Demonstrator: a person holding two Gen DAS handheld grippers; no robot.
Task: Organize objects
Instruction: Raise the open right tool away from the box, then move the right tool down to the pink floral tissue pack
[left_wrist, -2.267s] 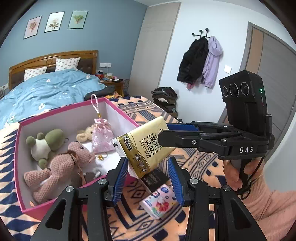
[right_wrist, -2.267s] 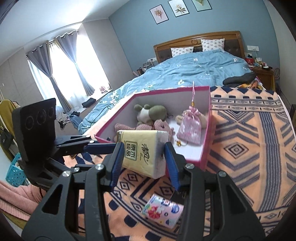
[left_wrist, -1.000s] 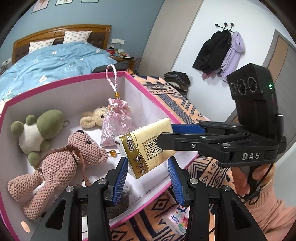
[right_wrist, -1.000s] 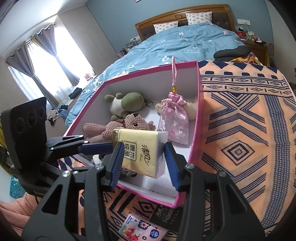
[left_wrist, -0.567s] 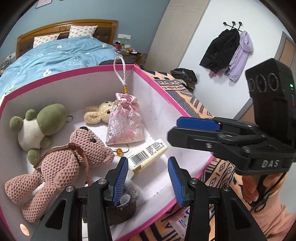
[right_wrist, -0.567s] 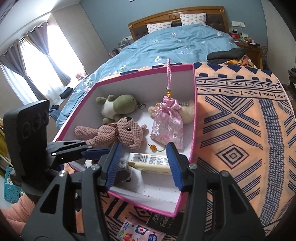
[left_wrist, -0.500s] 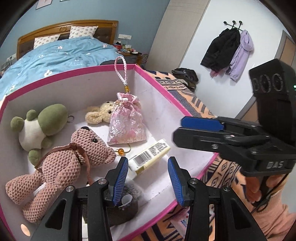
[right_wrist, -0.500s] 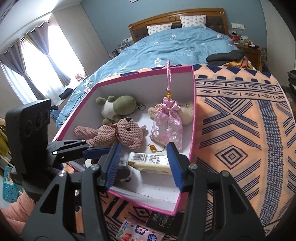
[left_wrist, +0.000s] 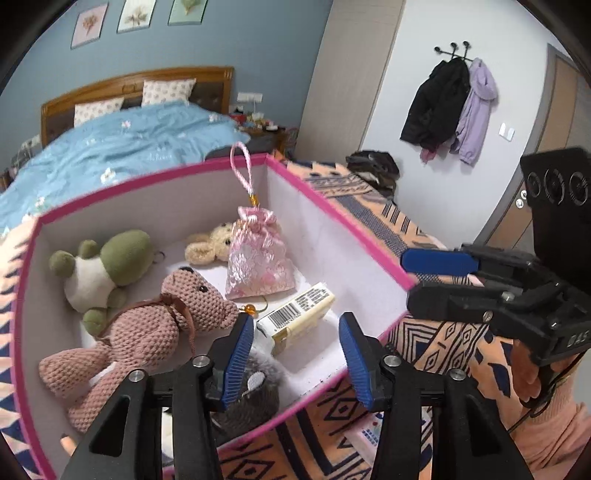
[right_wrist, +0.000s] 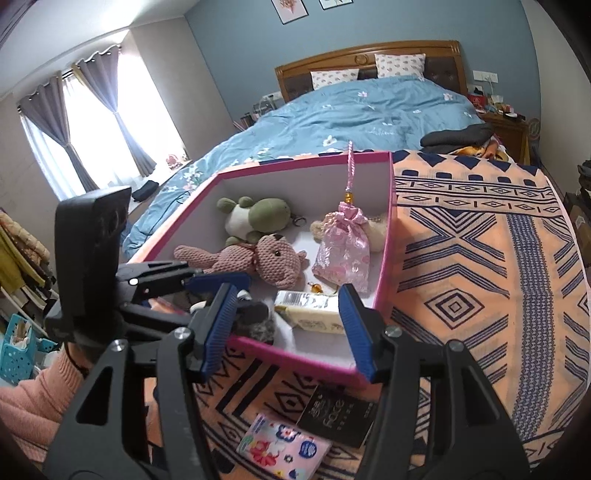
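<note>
We are keeping both grippers spread, pinching nothing – right gripper (right_wrist: 288, 325) jaws just been opening, left gripper (left_wrist: 295, 354) too. Yellow tissue pack (left_wrist: 297, 317) lying flat in pink box (left_wrist: 332, 218). Flowery tissue pack (right_wrist: 282, 448) lying on blanket (right_wrist: 480, 258) just below right gripper – nearer to it.

The yellow tissue pack (left_wrist: 298, 318) lies flat in the pink box (left_wrist: 343, 236) beside the crochet bear (left_wrist: 147, 332).

We see a crocheted, nubbly bear (left_wrist: 147, 332), a shiny satin pouch (left_wrist: 258, 262), a glossy film-wrapped tissue pack (left_wrist: 299, 314), a matt card box (left_wrist: 332, 236), a woven blanket (right_wrist: 480, 277) and a polished wooden headboard (right_wrist: 369, 62).
</note>
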